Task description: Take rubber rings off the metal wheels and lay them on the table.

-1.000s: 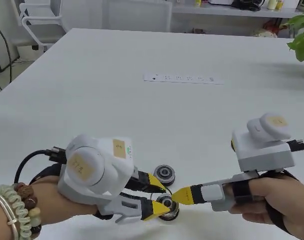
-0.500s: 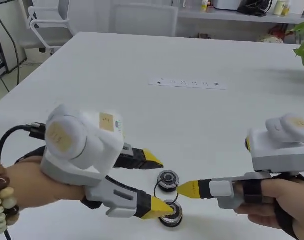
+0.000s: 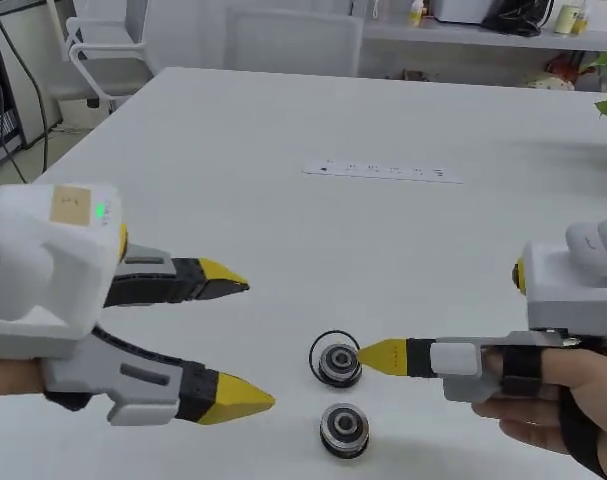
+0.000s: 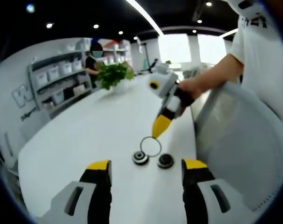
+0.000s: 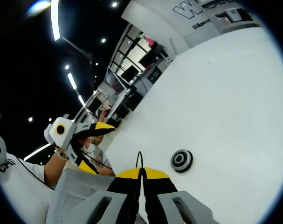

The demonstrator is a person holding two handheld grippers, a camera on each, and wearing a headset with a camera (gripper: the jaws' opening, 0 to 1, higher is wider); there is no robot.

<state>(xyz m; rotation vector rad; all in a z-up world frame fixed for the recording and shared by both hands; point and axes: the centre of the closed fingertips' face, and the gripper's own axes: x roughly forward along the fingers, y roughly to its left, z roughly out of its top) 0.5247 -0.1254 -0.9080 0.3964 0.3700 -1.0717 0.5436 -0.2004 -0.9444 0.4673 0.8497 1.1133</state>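
At the lower left of the head view, the left gripper (image 3: pixel 258 342) now has its jaws spread wide and holds nothing. Half a second ago its lower jaw was pressed against the near wheel (image 3: pixel 344 428), and a second ago both jaws bracketed that wheel. It has since drawn back toward the left edge and let go (the headset has tilted too, so part of that shift is only the camera).

Moving to lower centre, the near wheel and the far wheel (image 3: pixel 339 363) stand close together on the white table (image 3: pixel 383 250), well clear of the left jaws. The rubber ring (image 3: pixel 331 333) shows as a thin black loop just behind the far wheel. In the left gripper view it hangs as an open circle from a yellow tip above both wheels, so we judge it free of its wheel. We can't quite tell from the head view alone whether its lower edge touches the far wheel.

To the right, the right gripper (image 3: pixel 368 356) has its jaws pinched together on the ring. Its own view shows a black strand rising from between the closed tips. One ring seems to be off, and it has yet to be laid on the table.
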